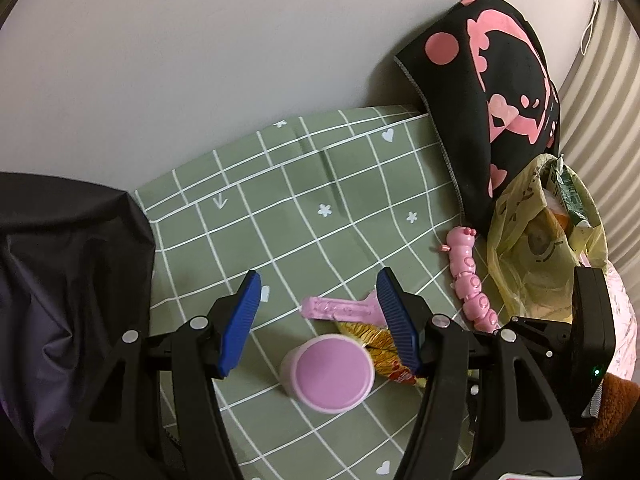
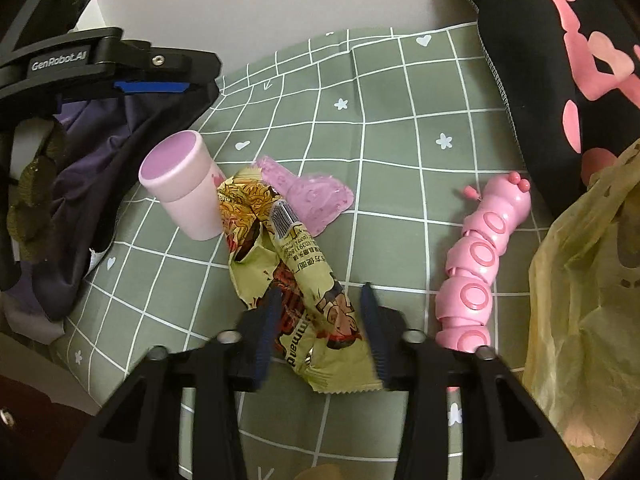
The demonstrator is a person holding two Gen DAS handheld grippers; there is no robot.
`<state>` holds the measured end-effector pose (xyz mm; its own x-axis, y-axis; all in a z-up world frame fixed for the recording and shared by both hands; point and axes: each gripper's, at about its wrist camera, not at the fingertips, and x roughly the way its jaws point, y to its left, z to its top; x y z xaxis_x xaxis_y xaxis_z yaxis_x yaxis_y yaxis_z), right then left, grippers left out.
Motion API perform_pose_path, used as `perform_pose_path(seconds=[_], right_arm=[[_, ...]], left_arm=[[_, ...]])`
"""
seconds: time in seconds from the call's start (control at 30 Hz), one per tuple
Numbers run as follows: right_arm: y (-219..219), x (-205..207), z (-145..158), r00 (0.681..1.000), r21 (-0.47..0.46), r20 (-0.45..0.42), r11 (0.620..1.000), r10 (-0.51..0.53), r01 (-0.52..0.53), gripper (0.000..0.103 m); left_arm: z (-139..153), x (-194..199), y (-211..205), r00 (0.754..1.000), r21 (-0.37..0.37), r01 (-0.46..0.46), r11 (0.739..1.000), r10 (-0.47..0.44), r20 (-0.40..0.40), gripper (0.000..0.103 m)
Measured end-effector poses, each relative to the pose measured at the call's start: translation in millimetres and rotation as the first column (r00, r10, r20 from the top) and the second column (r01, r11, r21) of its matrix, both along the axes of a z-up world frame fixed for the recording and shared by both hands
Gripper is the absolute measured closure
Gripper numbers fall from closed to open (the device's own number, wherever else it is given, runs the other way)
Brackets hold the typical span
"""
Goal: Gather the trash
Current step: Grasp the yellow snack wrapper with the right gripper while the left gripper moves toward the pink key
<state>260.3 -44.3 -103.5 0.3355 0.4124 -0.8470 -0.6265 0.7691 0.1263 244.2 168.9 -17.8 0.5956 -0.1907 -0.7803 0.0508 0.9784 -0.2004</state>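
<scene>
A crumpled yellow snack wrapper point(image 2: 288, 264) lies on the green checked cloth point(image 2: 400, 128). My right gripper point(image 2: 320, 300) is open, its blue fingers either side of the wrapper's near end. A pink cup point(image 2: 184, 188) stands beside the wrapper, with a pink plastic piece point(image 2: 312, 196) behind it. In the left wrist view my left gripper point(image 1: 318, 284) is open above the pink cup point(image 1: 330, 376); the wrapper point(image 1: 384, 348) and the pink piece point(image 1: 340, 310) lie by its right finger. A yellow plastic bag point(image 1: 536, 248) holding a green carton stands at the right.
A pink caterpillar toy point(image 2: 476, 264) lies right of the wrapper, next to the yellow bag point(image 2: 580, 300). A black cushion with pink print point(image 1: 496, 92) leans on the wall. Dark fabric point(image 1: 60, 280) is piled at the left.
</scene>
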Motion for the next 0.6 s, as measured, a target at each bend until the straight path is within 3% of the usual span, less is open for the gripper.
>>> perform_pose_path(seconds=[0.07,0.23,0.47,0.6], right_arm=[[0.9,-0.4,0.0,1.0,-0.007,-0.001,1.0,-0.004,0.004,0.08],[-5.3,-8.1,5.1,0.999,-0.011,0.01,0.999,-0.04,0.04,0.084],[-54.8,-25.6,23.3,0.958,-0.028,0.032,0.957,-0.286,0.287,0.085],[-97.2,-39.9,34.6,0.922,0.0,0.046,0.923,-0.384,0.384,0.085]], left_arm=[[-0.2,-1.3,3.6,1.0,-0.006,-0.009,1.0,0.009,-0.003,0.046],[-2.9,1.8,8.3,1.0,-0.038,-0.013,0.999,0.013,-0.006,0.046],[5.1,1.8,-6.0,1.0,-0.127,0.012,0.992,-0.008,0.027,0.046],[18.2,-12.0,-35.9,0.996,-0.102,0.059,0.993,-0.052,0.069,0.046]])
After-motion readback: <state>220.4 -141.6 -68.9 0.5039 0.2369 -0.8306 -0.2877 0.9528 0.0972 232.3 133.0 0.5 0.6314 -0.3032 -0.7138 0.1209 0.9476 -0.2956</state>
